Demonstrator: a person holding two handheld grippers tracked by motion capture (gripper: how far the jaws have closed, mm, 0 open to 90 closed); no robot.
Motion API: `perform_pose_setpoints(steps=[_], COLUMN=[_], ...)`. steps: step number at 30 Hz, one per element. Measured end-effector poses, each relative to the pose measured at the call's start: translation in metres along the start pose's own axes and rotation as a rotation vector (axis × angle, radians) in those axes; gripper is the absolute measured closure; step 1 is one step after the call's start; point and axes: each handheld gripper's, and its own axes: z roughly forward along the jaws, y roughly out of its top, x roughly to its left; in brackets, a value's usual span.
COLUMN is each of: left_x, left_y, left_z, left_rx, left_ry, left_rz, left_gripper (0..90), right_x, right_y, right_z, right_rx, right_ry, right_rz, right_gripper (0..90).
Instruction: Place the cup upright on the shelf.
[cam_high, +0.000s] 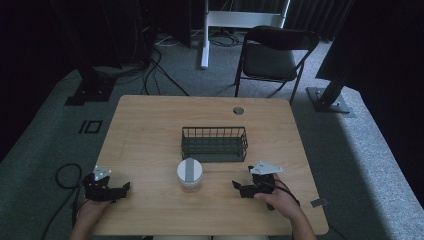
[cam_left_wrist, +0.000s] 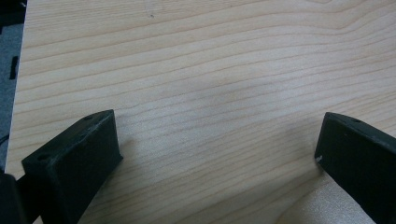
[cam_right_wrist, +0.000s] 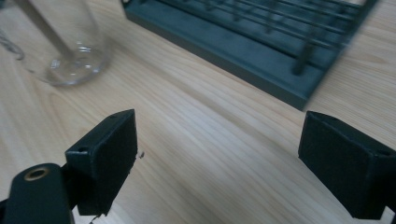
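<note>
A dark wire basket (cam_high: 214, 144) stands in the middle of the wooden table (cam_high: 150, 130). Just in front of it sits a clear jar (cam_high: 190, 174) with a white lid and a grey strip across the top. My left gripper (cam_high: 124, 188) rests low at the table's front left, jaws wide apart over bare wood (cam_left_wrist: 219, 149), holding nothing. My right gripper (cam_high: 237, 187) sits at the front right, right of the jar, also open (cam_right_wrist: 219, 154). In the right gripper view the jar's glass base (cam_right_wrist: 70, 42) is at upper left and the basket (cam_right_wrist: 261, 51) lies ahead.
A round grommet hole (cam_high: 238, 110) marks the table's far edge. A black folding chair (cam_high: 275, 50) stands behind the table. Cables (cam_high: 155, 75) and black stand bases (cam_high: 330, 97) lie on the grey carpet, and a cable loop (cam_high: 65, 175) is near the left edge.
</note>
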Motion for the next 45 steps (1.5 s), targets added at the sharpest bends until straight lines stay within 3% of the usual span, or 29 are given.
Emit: perform_pose_setpoints(steps=[13,21,29,38,45], left_x=[0.000,0.000,0.000,0.000,0.000], left_y=[0.000,0.000,0.000,0.000,0.000], left_z=[0.000,0.000,0.000,0.000,0.000], left_rx=[0.000,0.000,0.000,0.000,0.000], left_ry=[0.000,-0.001,-0.001,-0.002,-0.002], left_rz=[0.000,0.001,0.001,0.002,0.002], left_gripper=[0.1,0.1,0.1,0.1,0.1], right_x=[0.025,0.044,0.057,0.073,0.081], right_y=[0.010,0.018,0.026,0.031,0.035], right_z=[0.021,0.033,0.041,0.052,0.062], right_rx=[-0.009,-0.016,-0.045,-0.058,-0.063], right_ry=[0.072,0.144,0.191,0.236,0.255], right_rz=[-0.043,-0.086,-0.106,-0.137,-0.133], right_gripper=[12.9,13.0,13.0,13.5,13.1])
